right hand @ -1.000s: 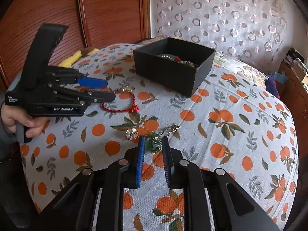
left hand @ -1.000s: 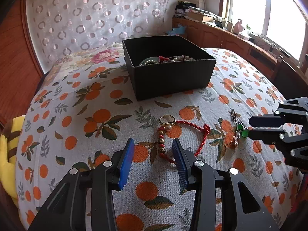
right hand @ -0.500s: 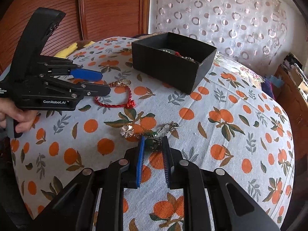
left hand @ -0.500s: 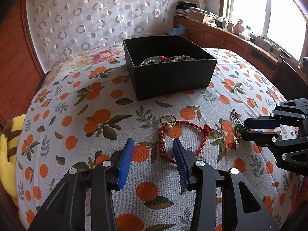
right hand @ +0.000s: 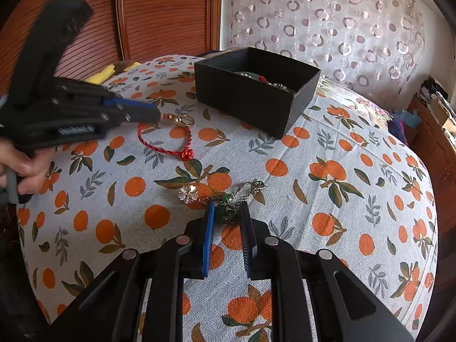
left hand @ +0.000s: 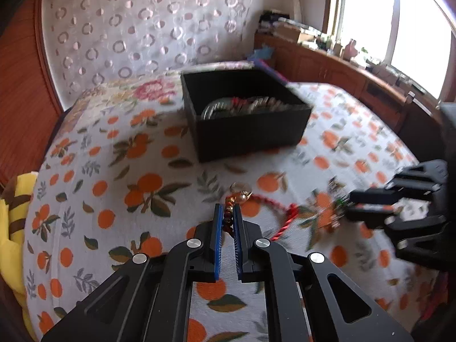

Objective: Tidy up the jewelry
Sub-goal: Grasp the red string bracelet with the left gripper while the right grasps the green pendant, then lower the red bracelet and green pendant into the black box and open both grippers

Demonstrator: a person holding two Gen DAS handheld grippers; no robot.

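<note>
Pinching the beaded stretch of the red cord bracelet (left hand: pixel 280 213), the left gripper (left hand: pixel 227 222) has just been closing and now has the dark beads pressed between its blue pads. A gold ring (left hand: pixel 241 195) sits just past its fingertips, and the cord loops off to their right. Only the right wrist view shows the hand (right hand: pixel 21 168) on that gripper's handle and the knot at the cord's near end. The right gripper (right hand: pixel 227 219) stands narrowly parted around a green-beaded metal charm piece (right hand: pixel 232 199); whether its pads actually press on it cannot be told. A pale flower charm (right hand: pixel 188 193) lies just left of its fingertips. Farther ahead of both sits a black open box (right hand: pixel 250 97) already holding jewelry. Everything rests on an orange-print bedspread (right hand: pixel 327 199). Beyond are a ring-patterned curtain (left hand: pixel 128 37), wood panelling (right hand: pixel 159 14), and, in the left view alone, a bright window (left hand: pixel 399 20) over a cluttered wooden cabinet (left hand: pixel 327 62).
</note>
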